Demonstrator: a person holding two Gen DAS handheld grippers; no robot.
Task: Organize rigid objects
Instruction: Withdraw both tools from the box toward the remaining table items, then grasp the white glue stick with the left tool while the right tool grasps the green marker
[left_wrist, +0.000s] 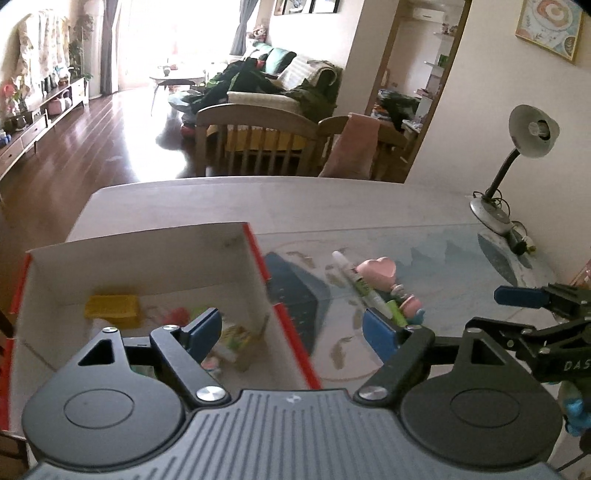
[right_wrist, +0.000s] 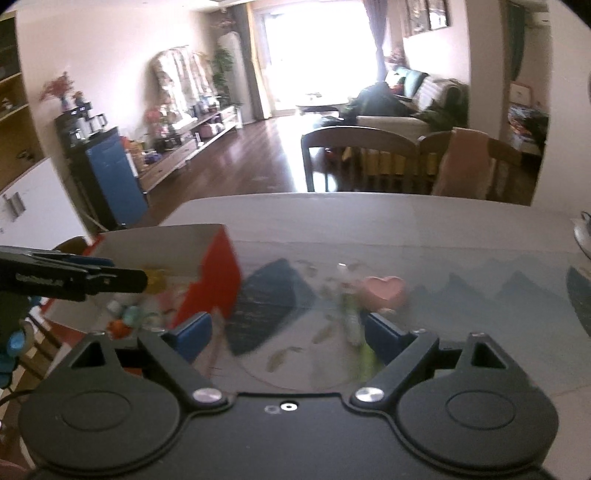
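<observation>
Both claws gape wide, holding nothing. The left gripper (left_wrist: 291, 332) straddles the red box's (left_wrist: 258, 254) right wall; the marker (left_wrist: 360, 284) and pink heart toy (left_wrist: 380, 271) lie right of the box, ahead of the right gripper (right_wrist: 288, 336), on the glass-topped table (left_wrist: 332, 206).

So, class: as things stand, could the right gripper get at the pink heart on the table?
Probably yes. The right gripper is open and empty, and the pink heart sits ahead on the bare table, only a marker beside it.
</observation>
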